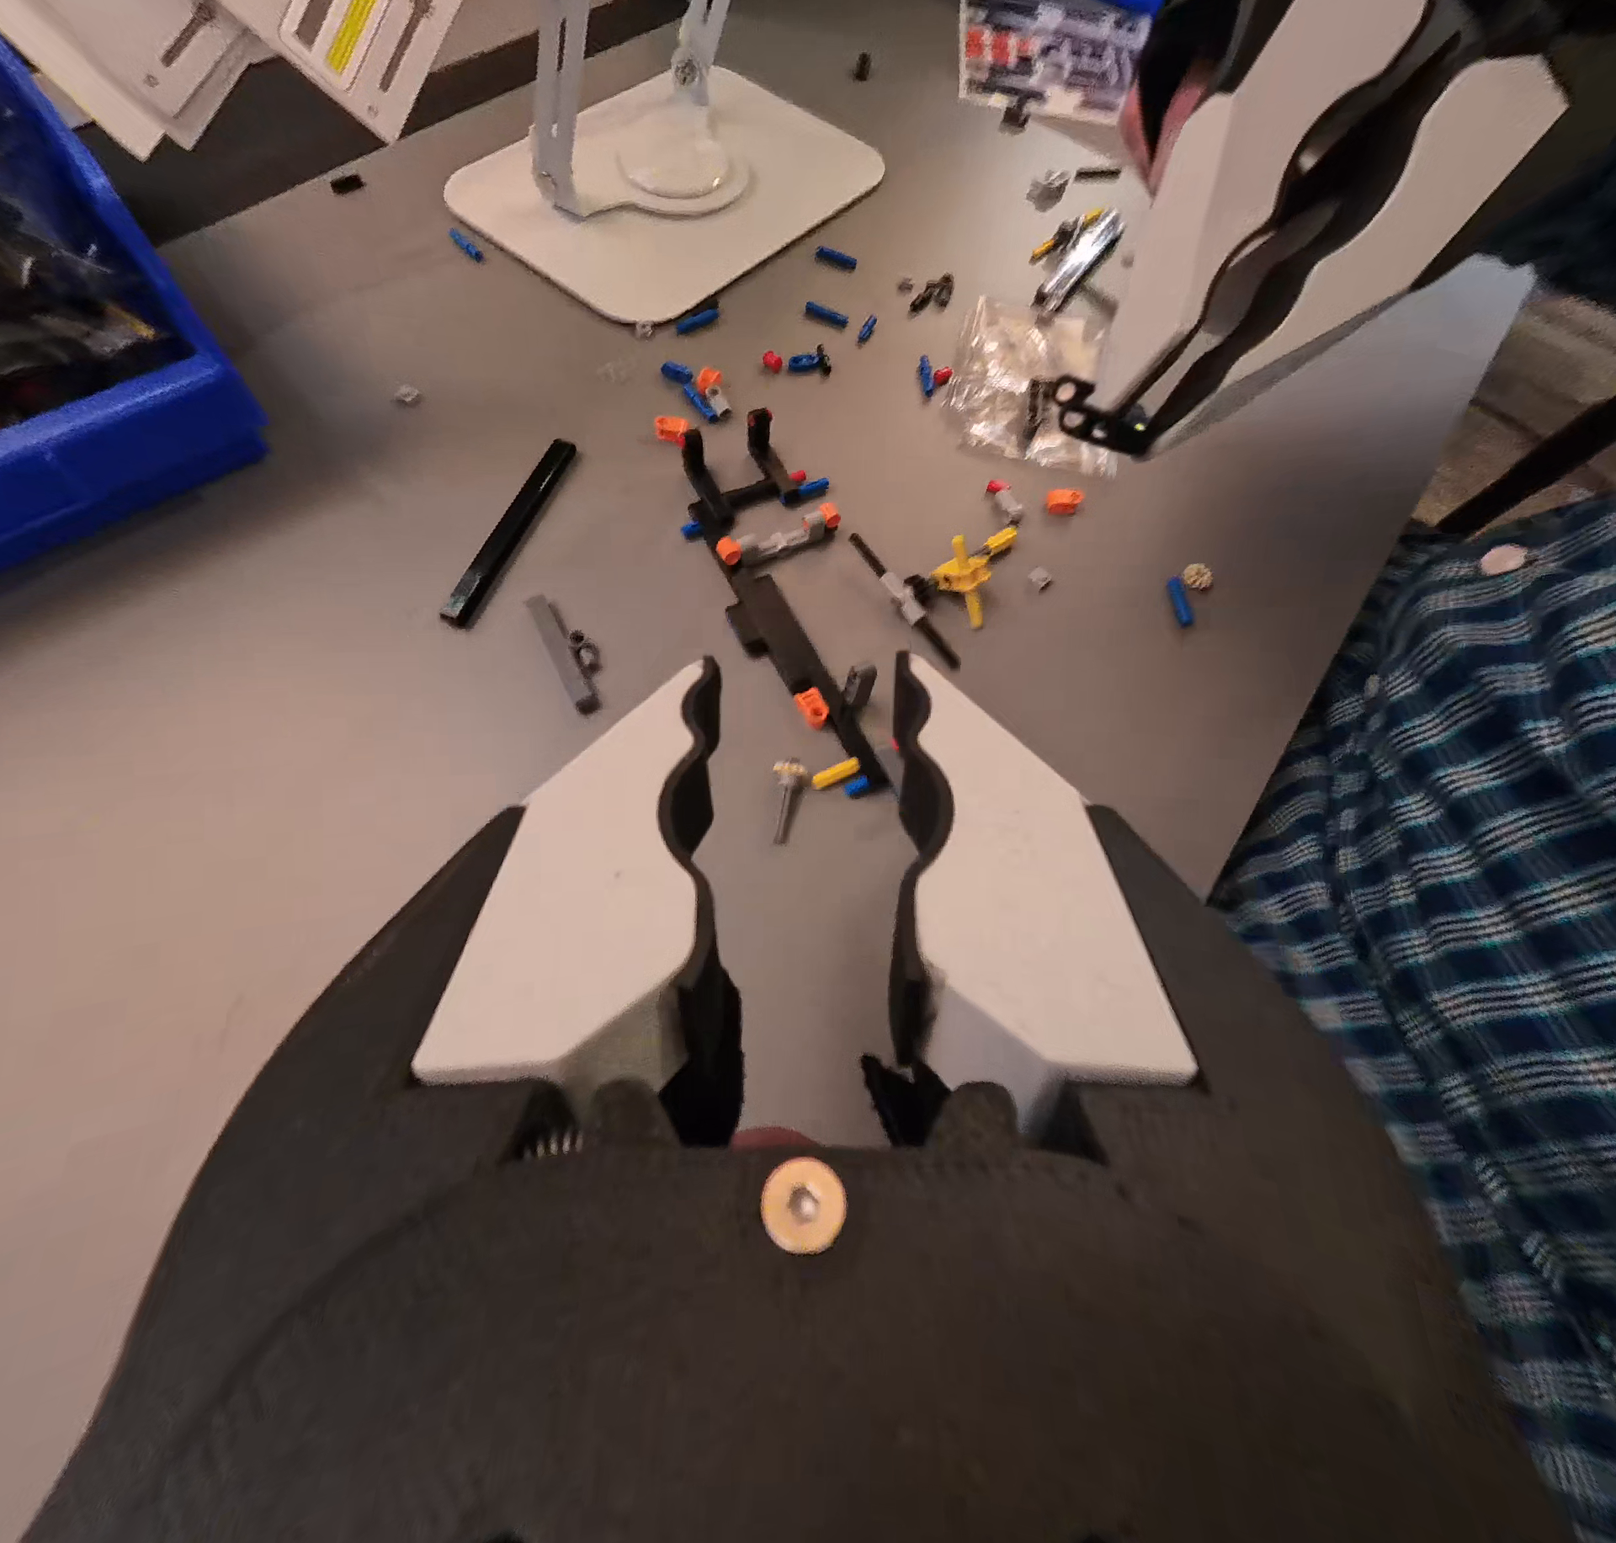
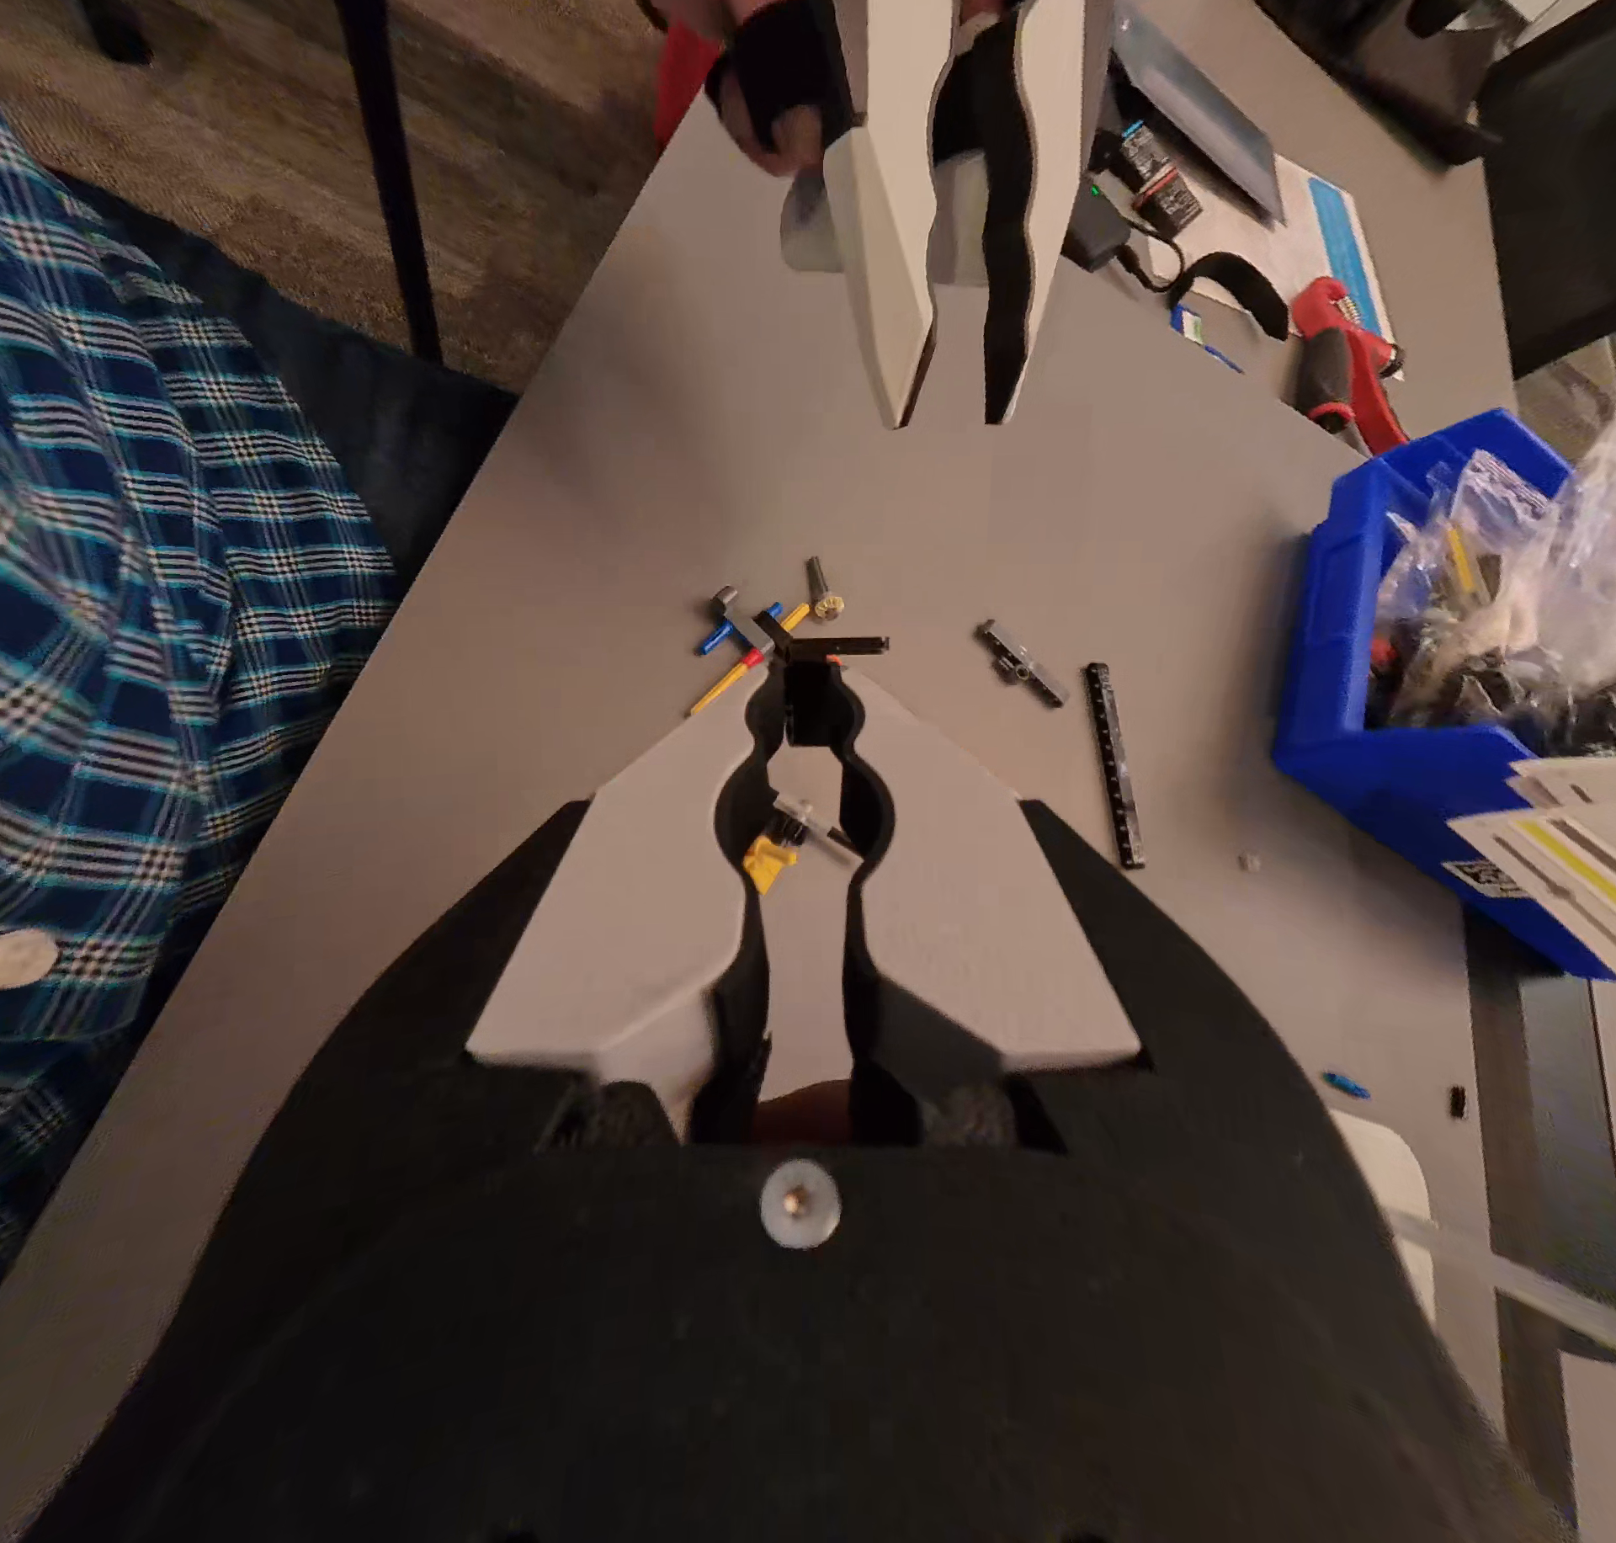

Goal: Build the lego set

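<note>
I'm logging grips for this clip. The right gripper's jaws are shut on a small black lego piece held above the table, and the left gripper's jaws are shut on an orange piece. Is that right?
Not quite. The left gripper holds nothing: the left wrist view shows its jaws open and empty above the table. The right gripper does grip the small black lego piece.

both wrist views look down steeply, facing each other — sharing the grey table (image 1: 262, 801) and scattered lego pieces (image 2: 761, 626)

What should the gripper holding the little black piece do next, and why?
Probably carry it over to the long black frame. The right gripper is shut on a small black holed beam above the table, while the left gripper hangs open over that frame.
</note>
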Demonstrator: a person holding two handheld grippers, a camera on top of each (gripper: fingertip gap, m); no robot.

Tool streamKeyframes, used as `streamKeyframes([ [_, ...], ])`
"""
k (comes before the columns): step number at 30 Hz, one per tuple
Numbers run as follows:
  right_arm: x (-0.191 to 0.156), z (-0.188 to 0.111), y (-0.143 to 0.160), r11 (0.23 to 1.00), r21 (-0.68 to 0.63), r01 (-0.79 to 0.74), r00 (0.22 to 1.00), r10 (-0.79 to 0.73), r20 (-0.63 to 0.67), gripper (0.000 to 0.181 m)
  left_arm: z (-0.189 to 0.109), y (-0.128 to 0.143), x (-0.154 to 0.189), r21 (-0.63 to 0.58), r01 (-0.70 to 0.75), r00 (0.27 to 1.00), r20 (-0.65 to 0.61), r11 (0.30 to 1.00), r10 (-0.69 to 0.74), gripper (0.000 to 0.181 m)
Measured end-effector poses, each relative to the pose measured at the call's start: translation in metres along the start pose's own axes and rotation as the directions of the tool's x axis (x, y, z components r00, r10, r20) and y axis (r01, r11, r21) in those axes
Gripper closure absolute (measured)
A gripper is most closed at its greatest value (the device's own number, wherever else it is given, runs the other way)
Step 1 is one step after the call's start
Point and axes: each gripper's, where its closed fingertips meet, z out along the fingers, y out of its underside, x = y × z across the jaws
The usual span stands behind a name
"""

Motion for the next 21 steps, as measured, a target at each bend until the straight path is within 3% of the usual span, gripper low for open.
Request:
streamKeyframes([
  [3, -0.007, 0.014, -0.008, 0.999, 0.026, 0.032, 0.998, -0.034, 0.061, 0.175, -0.003, 0.005, 0.012, -0.013, -0.006, 0.999, -0.049, 1.000, 0.005, 0.144],
  [10, -0.015, 0.039, -0.022, 0.991, 0.038, 0.131, 0.981, -0.135, 0.139, 0.175, 0.019, 0.001, 0.056, 0.002, -0.075, 0.977, -0.199, 0.997, 0.074, 0.147],
  [15, -0.019, 0.035, -0.027, 0.983, 0.088, 0.159, 0.963, -0.174, 0.205, 0.176, 0.014, -0.006, 0.075, 0.048, -0.045, 0.939, -0.338, 0.998, 0.059, 0.165],
  [21, -0.028, 0.025, -0.031, 0.975, 0.125, 0.185, 0.925, -0.215, 0.312, 0.176, 0.011, -0.011, 0.091, 0.082, -0.005, 0.898, -0.438, 0.997, 0.040, 0.170],
])
